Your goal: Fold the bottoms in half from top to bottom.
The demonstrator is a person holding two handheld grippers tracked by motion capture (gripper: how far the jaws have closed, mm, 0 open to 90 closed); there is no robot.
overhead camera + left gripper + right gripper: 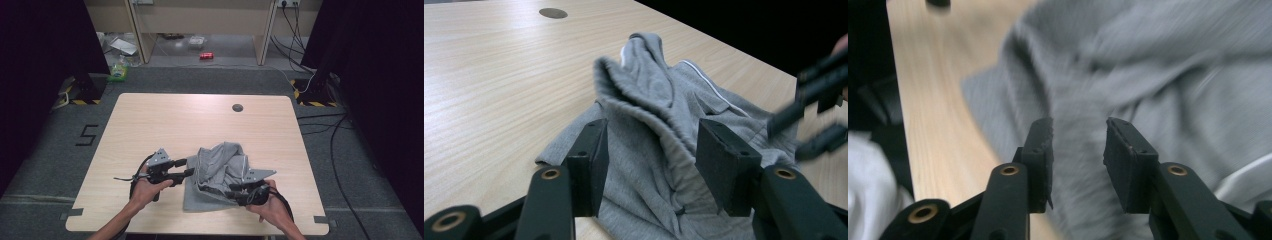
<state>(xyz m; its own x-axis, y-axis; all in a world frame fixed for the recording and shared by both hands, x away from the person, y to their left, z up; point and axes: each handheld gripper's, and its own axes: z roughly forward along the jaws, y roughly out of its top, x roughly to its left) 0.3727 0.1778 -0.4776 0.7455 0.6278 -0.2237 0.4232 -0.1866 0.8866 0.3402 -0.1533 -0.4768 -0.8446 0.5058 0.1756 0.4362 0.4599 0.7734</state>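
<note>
Crumpled grey cotton garment with white piping (217, 172) heaped near front edge of pale wooden desk (150, 125). Left gripper (651, 165) half open, straddling a fold ungripped; right gripper (1078, 160) parted over cloth, nothing pinched. Folding barely begun.

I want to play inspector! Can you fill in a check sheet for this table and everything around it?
Surface: light wooden table, round grommet near the far edge.
Job's things: crumpled grey garment, white piping along a seam.
Clutter: nothing seen on the table.
Grippers: left gripper open, jaws either side of a fold; right gripper open over the cloth, blurred.
Cables: black leads on the floor at right.
Surroundings: red can and green-labelled bottle on the floor beyond.
</note>
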